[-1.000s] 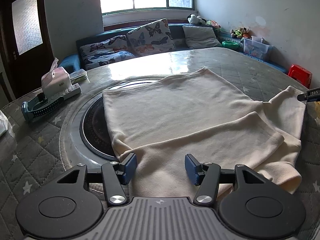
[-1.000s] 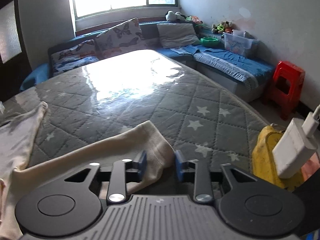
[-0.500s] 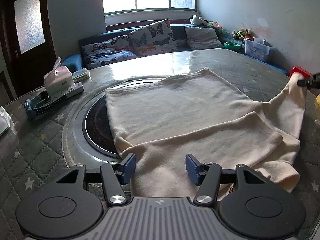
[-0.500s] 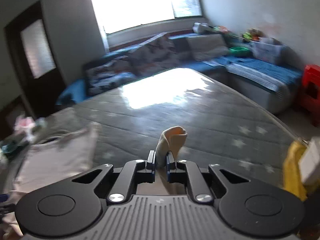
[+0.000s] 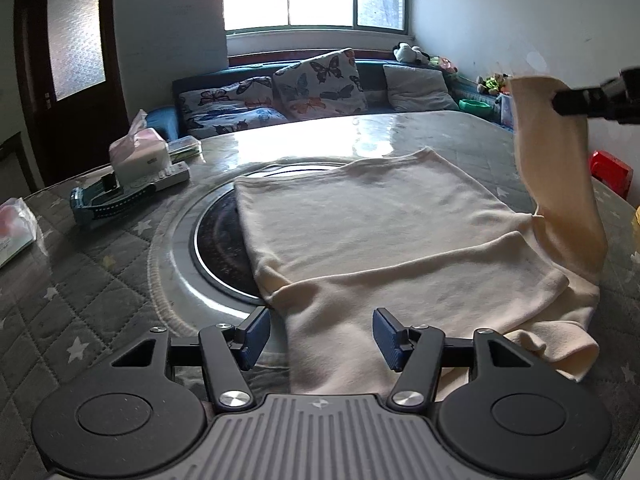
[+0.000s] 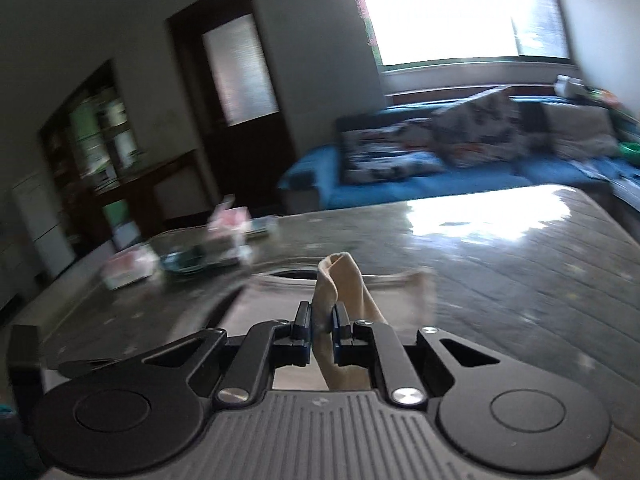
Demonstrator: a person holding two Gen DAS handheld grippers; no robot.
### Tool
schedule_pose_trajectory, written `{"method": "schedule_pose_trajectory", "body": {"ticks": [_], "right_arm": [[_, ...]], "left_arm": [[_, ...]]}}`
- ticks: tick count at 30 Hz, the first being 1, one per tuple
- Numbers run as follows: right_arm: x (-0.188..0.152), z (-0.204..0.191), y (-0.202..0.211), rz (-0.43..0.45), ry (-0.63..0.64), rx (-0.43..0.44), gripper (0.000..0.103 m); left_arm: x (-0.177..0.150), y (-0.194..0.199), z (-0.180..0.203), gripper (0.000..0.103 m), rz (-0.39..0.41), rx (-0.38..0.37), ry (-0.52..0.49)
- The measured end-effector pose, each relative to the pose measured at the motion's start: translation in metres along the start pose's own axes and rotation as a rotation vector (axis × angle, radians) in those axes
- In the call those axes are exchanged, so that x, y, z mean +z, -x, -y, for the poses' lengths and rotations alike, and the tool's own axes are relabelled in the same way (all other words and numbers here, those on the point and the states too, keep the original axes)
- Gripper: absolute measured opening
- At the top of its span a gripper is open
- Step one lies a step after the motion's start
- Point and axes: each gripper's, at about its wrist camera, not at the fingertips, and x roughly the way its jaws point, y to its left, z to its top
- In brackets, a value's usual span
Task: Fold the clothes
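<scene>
A cream long-sleeved garment (image 5: pixel 384 224) lies flat on the grey quilted table, one sleeve folded across its near part. My left gripper (image 5: pixel 320 336) is open, low over the near end of that folded sleeve, its blue pads on either side of the cloth and not touching it. My right gripper (image 6: pixel 321 326) is shut on the end of the other sleeve (image 6: pixel 340 284). In the left wrist view that sleeve (image 5: pixel 560 176) hangs raised at the right, held by the right gripper (image 5: pixel 560 100) well above the table.
A round dark hotplate (image 5: pixel 218 248) sits in the table under the garment's left edge. A tissue box (image 5: pixel 138 156), a remote and a blue object (image 5: pixel 108 200) lie at the left. A blue sofa with cushions (image 5: pixel 320 84) is behind. A red stool (image 5: pixel 610 170) stands right.
My right gripper closed on the sleeve end, lifted it off the table and swung left. The left gripper stayed open over the near sleeve.
</scene>
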Motion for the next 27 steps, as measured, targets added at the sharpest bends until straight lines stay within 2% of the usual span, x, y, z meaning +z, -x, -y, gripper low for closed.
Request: {"method": "schedule_pose_trajectory", "body": {"ticks": [7, 12, 15, 20, 24, 27], "right_arm": [[0.003, -0.062, -0.034, -0.058, 0.094, 0.13, 0.009], [-0.014, -0.091, -0.064, -0.131, 0.133, 0.174, 0.009], [-0.023, -0.098, -0.075, -0.168, 0.125, 0.197, 0.009], [-0.032, -0.104, -0.076, -0.173, 0.117, 0.237, 0.016], [-0.027, -0.092, -0.066, -0.161, 0.12, 0.216, 0.016], [-0.026, -0.073, -0.055, -0.165, 0.133, 0.158, 0.017]], "left_arm": [[-0.006, 0.006, -0.009, 0.062, 0.013, 0.005, 0.029], [-0.01, 0.01, -0.018, 0.064, 0.019, 0.018, 0.05], [-0.011, 0.012, -0.023, 0.065, 0.019, 0.028, 0.062], [-0.013, 0.014, -0.026, 0.065, 0.028, 0.034, 0.076], [-0.012, 0.021, -0.02, 0.063, 0.051, 0.029, 0.052], [-0.009, 0.026, -0.014, 0.063, 0.066, 0.011, 0.027]]}}
